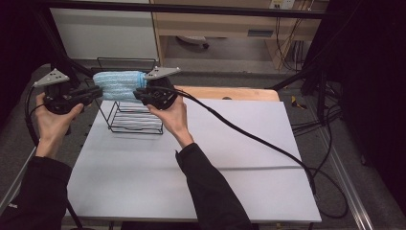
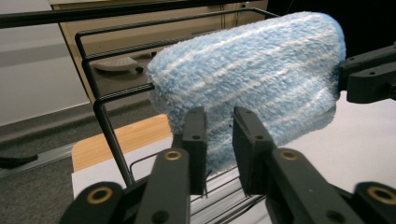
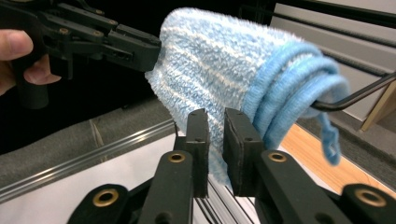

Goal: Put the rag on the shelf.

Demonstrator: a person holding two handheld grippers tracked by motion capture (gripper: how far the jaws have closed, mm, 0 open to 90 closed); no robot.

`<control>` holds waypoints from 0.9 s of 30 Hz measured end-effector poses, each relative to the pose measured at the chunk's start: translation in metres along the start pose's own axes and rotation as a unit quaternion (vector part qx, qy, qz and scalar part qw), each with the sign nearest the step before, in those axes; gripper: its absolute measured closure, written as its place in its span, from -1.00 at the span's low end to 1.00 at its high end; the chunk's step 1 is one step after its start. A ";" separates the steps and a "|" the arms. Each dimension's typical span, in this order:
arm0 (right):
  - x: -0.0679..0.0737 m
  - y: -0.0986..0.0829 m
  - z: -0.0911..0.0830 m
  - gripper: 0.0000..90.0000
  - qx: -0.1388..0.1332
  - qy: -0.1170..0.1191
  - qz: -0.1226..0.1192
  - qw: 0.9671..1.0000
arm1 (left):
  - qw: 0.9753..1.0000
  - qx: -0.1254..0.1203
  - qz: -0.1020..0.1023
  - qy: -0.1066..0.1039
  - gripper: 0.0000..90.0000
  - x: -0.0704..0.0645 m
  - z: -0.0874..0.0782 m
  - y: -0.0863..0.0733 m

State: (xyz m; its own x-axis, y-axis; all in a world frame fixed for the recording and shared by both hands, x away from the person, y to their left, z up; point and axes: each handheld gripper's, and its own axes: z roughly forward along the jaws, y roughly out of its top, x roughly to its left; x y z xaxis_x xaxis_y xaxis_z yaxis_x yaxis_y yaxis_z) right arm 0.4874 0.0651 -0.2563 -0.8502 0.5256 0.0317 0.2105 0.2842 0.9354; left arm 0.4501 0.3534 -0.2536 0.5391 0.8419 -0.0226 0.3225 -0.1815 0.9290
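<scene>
Pale blue towel (image 1: 117, 85) draped over a black wire rack (image 1: 135, 115), a gripper at each end

High view: the left gripper (image 1: 94, 92) and right gripper (image 1: 139, 93) meet the towel's ends above the white table (image 1: 191, 177). Left gripper view: its jaws pinch the towel's lower edge (image 2: 252, 88). Right gripper view: its jaws nip the hanging edge (image 3: 219, 79) beside the rack's bar (image 3: 359, 95)

left gripper (image 1: 91, 92) raised, fingers (image 2: 196, 140) narrowly apart — right gripper (image 1: 143, 92) likewise, facing inward

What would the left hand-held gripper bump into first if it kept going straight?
Probably the towel. The left hand-held gripper points right at it, jaws either side of its lower edge; whether they touch already is unclear.
</scene>
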 end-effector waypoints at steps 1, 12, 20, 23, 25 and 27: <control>0.000 0.001 -0.002 0.72 -0.001 0.001 0.000 1.000 | 1.000 0.001 0.000 0.001 0.59 -0.001 -0.001 0.000; 0.005 0.009 -0.021 0.14 -0.001 0.001 -0.009 1.000 | 1.000 0.016 0.010 0.007 0.03 -0.014 -0.017 -0.005; 0.005 0.012 -0.034 -0.29 0.000 -0.008 -0.013 1.000 | 0.999 0.025 0.019 0.015 -0.20 -0.020 -0.023 -0.015; 0.004 0.010 -0.041 -0.43 -0.004 -0.011 -0.008 1.000 | 1.000 0.023 0.013 0.011 -0.26 -0.020 -0.025 -0.021; 0.002 0.007 -0.046 -0.51 -0.001 -0.014 -0.008 1.000 | 1.000 0.023 0.011 0.009 -0.30 -0.021 -0.026 -0.025; 0.000 0.002 -0.050 -0.58 0.004 -0.018 -0.006 1.000 | 1.000 0.023 0.010 0.010 -0.34 -0.022 -0.026 -0.030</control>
State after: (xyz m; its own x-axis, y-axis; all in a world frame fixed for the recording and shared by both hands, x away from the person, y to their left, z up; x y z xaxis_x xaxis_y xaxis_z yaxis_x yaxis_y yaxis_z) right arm 0.4633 0.0255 -0.2363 -0.8347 0.5507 0.0066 0.2038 0.2976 0.9327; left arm 0.4083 0.3539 -0.2708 0.5302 0.8479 0.0042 0.3479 -0.2221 0.9109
